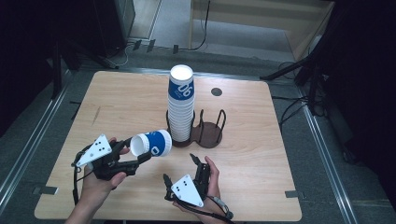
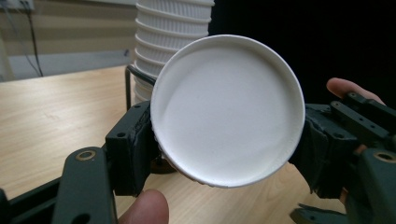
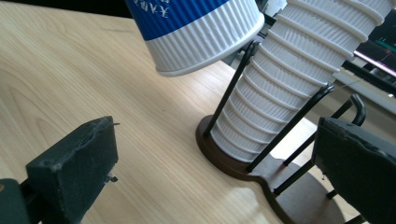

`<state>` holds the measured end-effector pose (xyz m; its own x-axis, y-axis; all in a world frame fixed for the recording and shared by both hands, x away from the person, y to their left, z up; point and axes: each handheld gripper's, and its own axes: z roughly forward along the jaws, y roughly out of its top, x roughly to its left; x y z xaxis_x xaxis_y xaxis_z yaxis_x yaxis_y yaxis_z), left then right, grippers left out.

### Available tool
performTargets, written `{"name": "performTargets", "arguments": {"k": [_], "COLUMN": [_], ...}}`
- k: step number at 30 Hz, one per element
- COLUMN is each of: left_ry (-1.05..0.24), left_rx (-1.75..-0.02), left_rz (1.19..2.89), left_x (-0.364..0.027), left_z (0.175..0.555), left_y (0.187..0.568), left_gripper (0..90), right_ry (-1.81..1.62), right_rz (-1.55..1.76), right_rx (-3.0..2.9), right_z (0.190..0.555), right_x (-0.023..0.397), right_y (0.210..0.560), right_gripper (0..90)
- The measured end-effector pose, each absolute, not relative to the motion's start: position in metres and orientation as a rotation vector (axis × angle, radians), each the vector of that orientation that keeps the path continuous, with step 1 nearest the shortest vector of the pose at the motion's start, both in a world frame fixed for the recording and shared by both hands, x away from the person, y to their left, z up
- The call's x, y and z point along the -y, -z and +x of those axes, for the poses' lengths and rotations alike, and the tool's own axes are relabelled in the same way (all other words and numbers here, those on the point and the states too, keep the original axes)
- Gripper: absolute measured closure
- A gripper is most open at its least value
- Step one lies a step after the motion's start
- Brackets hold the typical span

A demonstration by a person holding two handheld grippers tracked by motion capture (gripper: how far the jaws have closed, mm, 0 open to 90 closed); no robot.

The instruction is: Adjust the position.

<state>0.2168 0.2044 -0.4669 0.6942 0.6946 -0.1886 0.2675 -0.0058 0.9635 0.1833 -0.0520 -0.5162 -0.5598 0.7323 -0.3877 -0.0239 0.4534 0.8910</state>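
My left hand-held gripper (image 1: pixel 140 160) clamps a blue-and-white paper cup (image 1: pixel 152 143) lying on its side, base toward me and axis level. The cup stack (image 1: pixel 181 105) in its wire holder (image 1: pixel 208 133) stands just beyond. My right hand-held gripper (image 1: pixel 180 170), jaws wide and empty, sits nearer that holder's vacant ring.

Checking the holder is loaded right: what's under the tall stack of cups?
The stack of cups stands on the dark wooden holder, between its wire posts. The base beneath the lowest cup is covered.
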Motion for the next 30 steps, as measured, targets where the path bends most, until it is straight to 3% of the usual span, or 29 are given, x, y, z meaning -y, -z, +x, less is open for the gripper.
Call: {"name": "performTargets", "arguments": {"k": [16,28,30], "left_ry": [-0.470,-0.496,-0.495], "left_rx": [-0.813,-0.795,-0.789], "left_rz": [1.477,1.402,1.401], "left_x": [-0.206,-0.206,-0.205], "left_z": [0.213,0.214,0.213], "left_y": [0.477,0.490,0.490], "left_gripper": [29.6,29.6,29.7], "right_ry": [-1.398,-1.539,-1.563], "right_rz": [0.820,1.090,1.173], "right_rx": [-1.911,-1.914,-1.883], "right_z": [0.175,0.177,0.179], "right_x": [0.055,0.056,0.056], "right_y": [0.503,0.492,0.489], "right_gripper": [0.6,15.2,11.2]}}
